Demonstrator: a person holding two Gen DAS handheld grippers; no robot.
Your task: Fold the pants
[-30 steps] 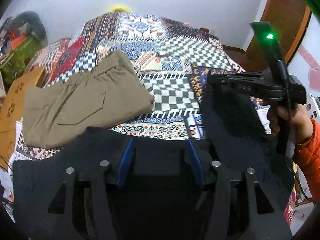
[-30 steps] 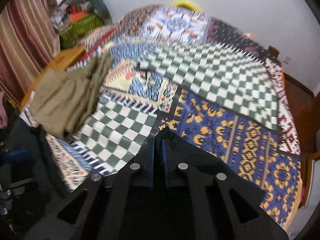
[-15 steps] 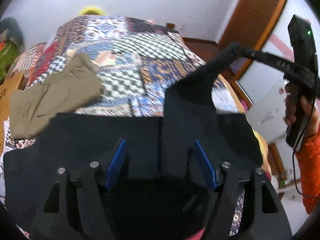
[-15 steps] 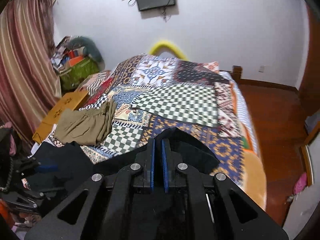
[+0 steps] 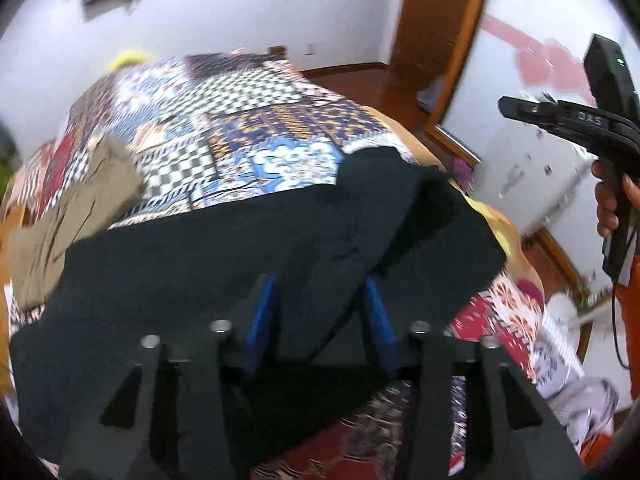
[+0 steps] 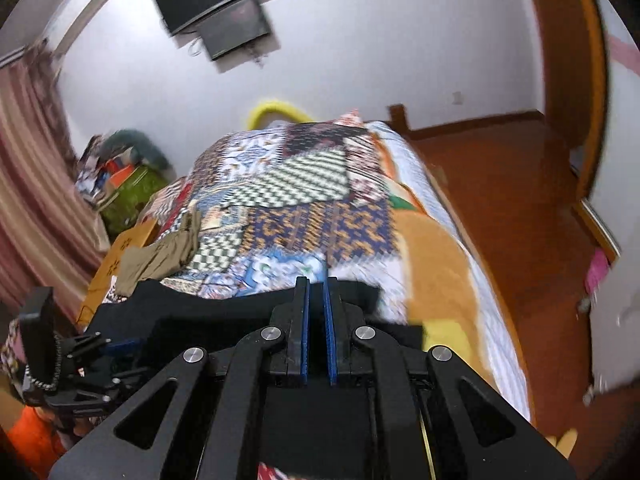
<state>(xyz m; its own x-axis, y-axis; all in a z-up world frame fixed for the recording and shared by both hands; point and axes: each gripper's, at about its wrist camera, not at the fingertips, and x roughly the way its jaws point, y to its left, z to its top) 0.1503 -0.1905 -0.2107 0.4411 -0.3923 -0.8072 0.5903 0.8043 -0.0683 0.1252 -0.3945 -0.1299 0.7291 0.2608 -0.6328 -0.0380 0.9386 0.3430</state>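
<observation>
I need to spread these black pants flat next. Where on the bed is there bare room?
The free patch is the quilt beyond the black pants, running to the far end, with the olive pants bordering its left. The quilt's near left corner is crowded by the olive pair and the near edge by the black pair.

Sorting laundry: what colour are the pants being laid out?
Black pants; clearest in the left wrist view.

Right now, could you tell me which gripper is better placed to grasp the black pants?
Left, probably. The left gripper is open with the black pants lying between its fingers, so it need only close. The right gripper hangs off to the side, clear of the cloth, nearly shut.
</observation>
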